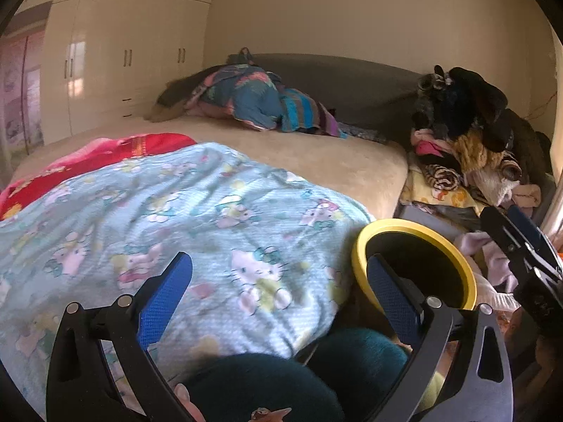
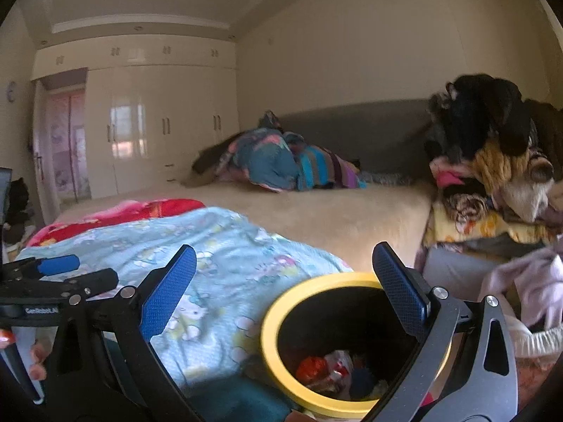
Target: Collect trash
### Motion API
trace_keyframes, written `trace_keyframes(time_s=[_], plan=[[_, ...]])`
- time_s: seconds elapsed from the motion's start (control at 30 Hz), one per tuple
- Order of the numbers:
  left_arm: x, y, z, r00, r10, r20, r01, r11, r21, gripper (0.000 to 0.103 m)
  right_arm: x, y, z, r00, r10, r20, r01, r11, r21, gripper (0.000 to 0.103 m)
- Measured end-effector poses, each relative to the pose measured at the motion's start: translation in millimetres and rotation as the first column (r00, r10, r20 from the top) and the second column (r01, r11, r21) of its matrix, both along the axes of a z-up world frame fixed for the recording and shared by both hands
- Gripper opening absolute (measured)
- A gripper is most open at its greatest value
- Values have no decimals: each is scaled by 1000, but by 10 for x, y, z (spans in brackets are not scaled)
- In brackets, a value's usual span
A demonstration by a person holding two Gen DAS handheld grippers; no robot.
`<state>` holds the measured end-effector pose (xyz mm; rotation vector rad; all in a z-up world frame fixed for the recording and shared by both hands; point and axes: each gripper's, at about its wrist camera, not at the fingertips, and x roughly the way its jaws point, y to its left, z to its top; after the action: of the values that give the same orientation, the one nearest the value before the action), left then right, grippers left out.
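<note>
A black bin with a yellow rim (image 2: 269,330) stands at the bed's near right corner. Inside it lie a red wrapper (image 2: 311,369), a crumpled whitish wrapper (image 2: 337,362) and some dark blue pieces. My right gripper (image 2: 285,288) hangs open just above the bin's left edge, with nothing between its blue pads (image 2: 401,292). My left gripper (image 1: 278,281) is open and empty over the light blue blanket, and the bin's rim (image 1: 397,225) sits by its right finger. In each wrist view the other gripper shows at the edge: the right gripper (image 1: 520,246) and the left gripper (image 2: 59,274).
A light blue cartoon blanket (image 1: 176,211) and a red blanket (image 1: 116,151) cover the near bed. A bundle of striped bedding (image 1: 267,105) lies by the grey headboard. A tall pile of clothes (image 2: 492,161) rises at the right. Cream wardrobes (image 2: 158,123) line the back wall.
</note>
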<state>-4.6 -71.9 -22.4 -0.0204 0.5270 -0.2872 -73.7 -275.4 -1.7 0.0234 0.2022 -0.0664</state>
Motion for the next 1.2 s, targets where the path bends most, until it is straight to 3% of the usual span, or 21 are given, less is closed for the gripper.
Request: trace_keyframes(time_s=[0.53, 1.2], plan=[[-47, 21, 21, 1000, 12, 21, -12, 1000, 13, 97, 30, 64, -111, 998, -2, -65, 2, 1000, -8, 92], [-46, 12, 28, 1000, 11, 21, -11, 1000, 13, 97, 33, 47, -122, 997, -20, -69, 20, 1000, -5, 92]])
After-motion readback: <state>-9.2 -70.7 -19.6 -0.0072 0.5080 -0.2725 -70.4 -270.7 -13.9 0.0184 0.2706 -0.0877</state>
